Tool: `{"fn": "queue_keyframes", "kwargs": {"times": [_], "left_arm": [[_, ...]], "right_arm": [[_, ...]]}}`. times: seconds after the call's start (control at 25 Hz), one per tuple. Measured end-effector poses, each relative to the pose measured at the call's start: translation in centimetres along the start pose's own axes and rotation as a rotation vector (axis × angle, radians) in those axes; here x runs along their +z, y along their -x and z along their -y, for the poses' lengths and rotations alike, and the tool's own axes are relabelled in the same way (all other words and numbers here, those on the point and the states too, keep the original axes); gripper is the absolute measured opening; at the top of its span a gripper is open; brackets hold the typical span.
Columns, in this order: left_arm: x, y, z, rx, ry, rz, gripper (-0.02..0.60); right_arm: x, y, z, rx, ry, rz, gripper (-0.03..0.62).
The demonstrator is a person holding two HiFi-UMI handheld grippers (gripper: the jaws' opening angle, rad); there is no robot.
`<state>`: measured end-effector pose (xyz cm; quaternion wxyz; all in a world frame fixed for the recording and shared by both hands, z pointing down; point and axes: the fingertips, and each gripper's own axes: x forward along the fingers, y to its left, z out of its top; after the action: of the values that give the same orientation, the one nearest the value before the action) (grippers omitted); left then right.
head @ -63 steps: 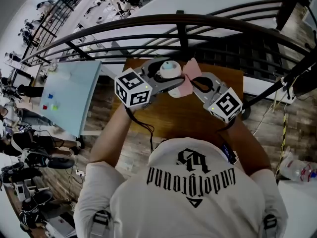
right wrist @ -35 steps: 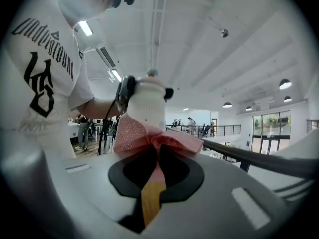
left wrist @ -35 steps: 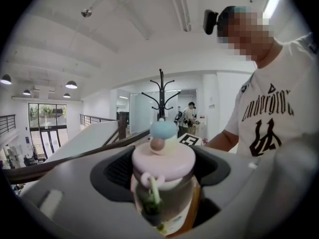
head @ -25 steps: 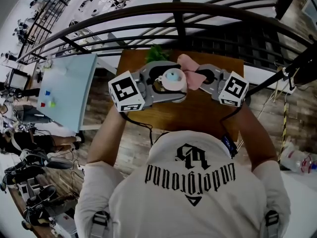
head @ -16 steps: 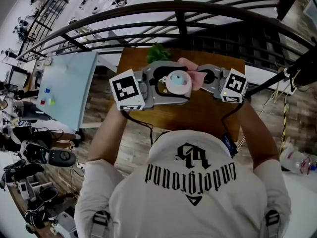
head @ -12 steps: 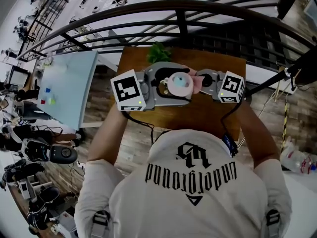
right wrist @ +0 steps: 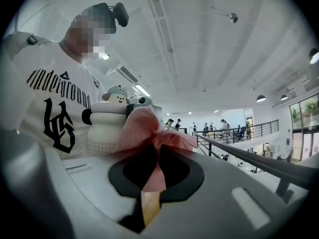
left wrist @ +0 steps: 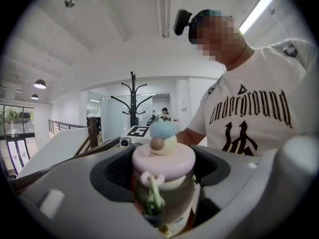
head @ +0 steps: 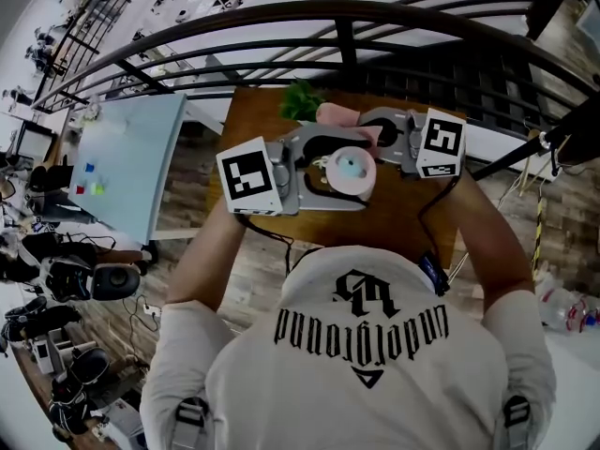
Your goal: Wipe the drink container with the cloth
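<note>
The drink container, a small bottle with a pink lid and a blue-and-cream knob, is held above the wooden table. My left gripper is shut on its body. In the left gripper view the container stands upright between the jaws of the left gripper. My right gripper is shut on a pink cloth just beyond the container. In the right gripper view the cloth bunches out of the right gripper beside the container. Whether they touch is unclear.
A green plant sits at the table's far edge. A black curved railing runs just beyond the table. A pale blue table stands to the left. The person's body fills the near side.
The left gripper has carried the container nearer to the person and a little right. The right gripper and cloth have swung to the container's far side.
</note>
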<state>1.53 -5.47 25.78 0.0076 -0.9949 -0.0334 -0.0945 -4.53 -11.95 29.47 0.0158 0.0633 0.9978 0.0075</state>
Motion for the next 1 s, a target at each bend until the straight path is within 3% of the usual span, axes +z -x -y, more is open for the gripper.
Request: {"fn": "queue_keyframes", "kwargs": {"times": [0.12, 0.4, 0.52, 0.72, 1.0], "left_arm": [[0.2, 0.0, -0.1, 0.011, -0.003, 0.014, 0.388], [-0.7, -0.1, -0.4, 0.032, 0.017, 0.014, 0.388], [-1.0, 0.4, -1.4, 0.068, -0.012, 0.011, 0.388], [-1.3, 1.5, -3.4, 0.11, -0.026, 0.025, 0.388], [-1.8, 1.6, -4.8, 0.153, -0.02, 0.021, 0.388]], "right_arm": [[-1.8, 0.1, 0.2, -0.015, -0.03, -0.016, 0.025], [-11.6, 1.8, -0.2, -0.072, -0.167, -0.127, 0.025], [-13.7, 2.9, -1.0, -0.1, -0.21, -0.133, 0.026], [-10.2, 4.5, -0.2, -0.192, -0.181, -0.054, 0.026], [-0.4, 4.9, -0.5, -0.22, 0.003, 0.059, 0.026]]}}
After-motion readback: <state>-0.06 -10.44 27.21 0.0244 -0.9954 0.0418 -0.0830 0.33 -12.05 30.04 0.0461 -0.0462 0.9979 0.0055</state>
